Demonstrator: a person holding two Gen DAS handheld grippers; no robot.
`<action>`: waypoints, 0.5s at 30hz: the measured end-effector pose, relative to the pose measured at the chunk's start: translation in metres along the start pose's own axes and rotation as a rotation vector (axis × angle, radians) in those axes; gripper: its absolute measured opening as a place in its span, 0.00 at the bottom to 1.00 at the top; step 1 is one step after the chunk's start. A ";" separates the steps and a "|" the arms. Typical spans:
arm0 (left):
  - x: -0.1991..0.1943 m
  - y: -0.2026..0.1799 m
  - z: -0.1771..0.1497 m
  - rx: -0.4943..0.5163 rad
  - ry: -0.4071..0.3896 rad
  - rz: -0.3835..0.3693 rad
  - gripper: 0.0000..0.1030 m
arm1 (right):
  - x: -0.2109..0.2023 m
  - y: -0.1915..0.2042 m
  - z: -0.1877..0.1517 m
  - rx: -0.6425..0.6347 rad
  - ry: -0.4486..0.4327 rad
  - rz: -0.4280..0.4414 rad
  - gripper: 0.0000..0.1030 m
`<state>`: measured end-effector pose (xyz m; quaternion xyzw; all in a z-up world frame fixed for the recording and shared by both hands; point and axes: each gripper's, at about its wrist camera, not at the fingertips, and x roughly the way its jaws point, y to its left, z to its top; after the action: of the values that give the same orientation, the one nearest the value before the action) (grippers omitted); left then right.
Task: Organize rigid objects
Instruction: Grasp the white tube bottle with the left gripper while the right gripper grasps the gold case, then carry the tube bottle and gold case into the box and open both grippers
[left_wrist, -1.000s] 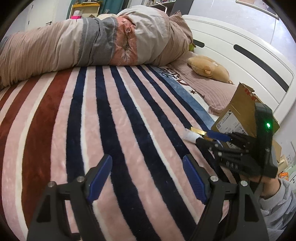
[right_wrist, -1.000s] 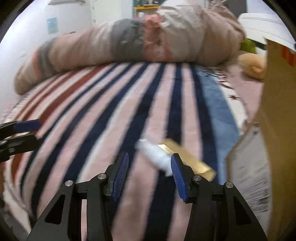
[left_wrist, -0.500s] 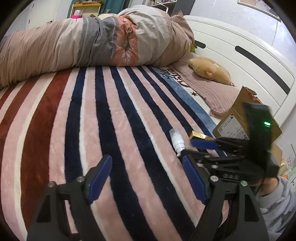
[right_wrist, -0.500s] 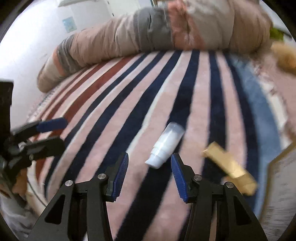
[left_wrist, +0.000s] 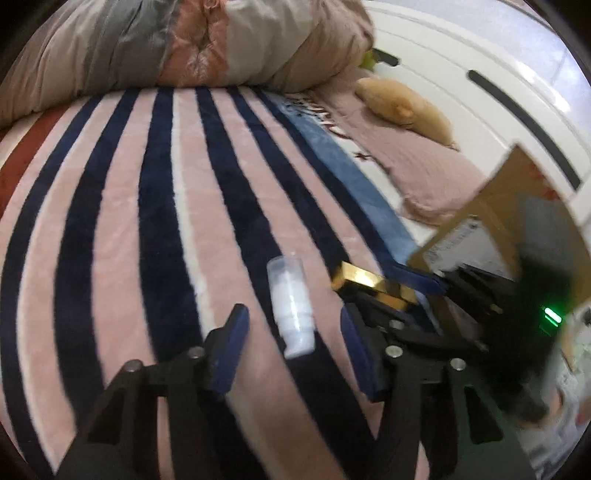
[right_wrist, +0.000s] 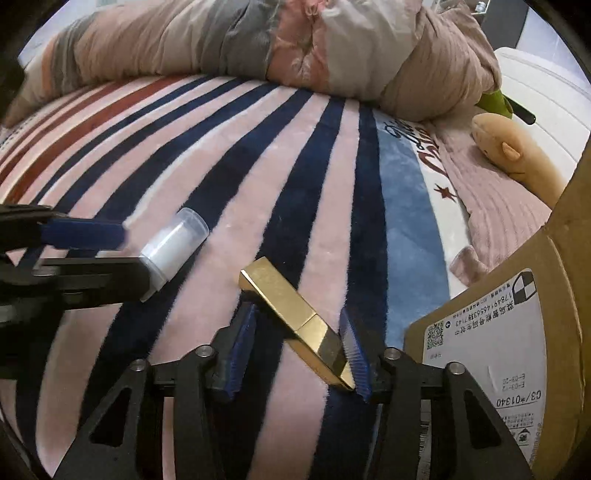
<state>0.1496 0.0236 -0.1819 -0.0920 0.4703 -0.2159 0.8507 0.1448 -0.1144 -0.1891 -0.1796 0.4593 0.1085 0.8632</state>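
Observation:
A white bottle with a clear cap (left_wrist: 291, 302) lies on the striped blanket (left_wrist: 129, 221). It sits between the blue pads of my left gripper (left_wrist: 293, 332), whose jaws are closing with a gap on both sides. A gold rectangular box (right_wrist: 288, 299) lies slantwise between the pads of my right gripper (right_wrist: 295, 332), which is also closing. The box's near end touches the right pad, and the left pad stands clear of it. The right wrist view shows the left gripper (right_wrist: 136, 254) around the bottle (right_wrist: 177, 240). In the left wrist view the gold box (left_wrist: 369, 286) lies just right of the bottle.
An open cardboard box (right_wrist: 517, 332) with a shipping label stands close on the right, near the gold box. A tan plush toy (right_wrist: 517, 155) lies on a pink pillow by the white headboard (left_wrist: 480, 74). A rolled quilt (left_wrist: 184, 48) runs along the far side of the bed.
My left gripper moved right and down over the bottle and narrowed its jaws. My right gripper swung from the bottle to the gold box and narrowed a little.

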 end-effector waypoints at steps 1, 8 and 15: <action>0.005 -0.002 0.001 0.003 0.002 0.023 0.36 | -0.001 -0.002 -0.001 -0.003 0.001 0.001 0.31; 0.005 -0.006 -0.008 0.053 0.007 0.072 0.22 | -0.014 -0.001 -0.004 0.023 -0.002 0.127 0.13; -0.039 0.008 -0.036 0.085 0.053 0.147 0.22 | -0.037 0.014 -0.011 0.064 0.024 0.346 0.13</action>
<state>0.1035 0.0500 -0.1741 -0.0155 0.4885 -0.1748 0.8547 0.1108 -0.1071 -0.1671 -0.0717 0.4967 0.2385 0.8315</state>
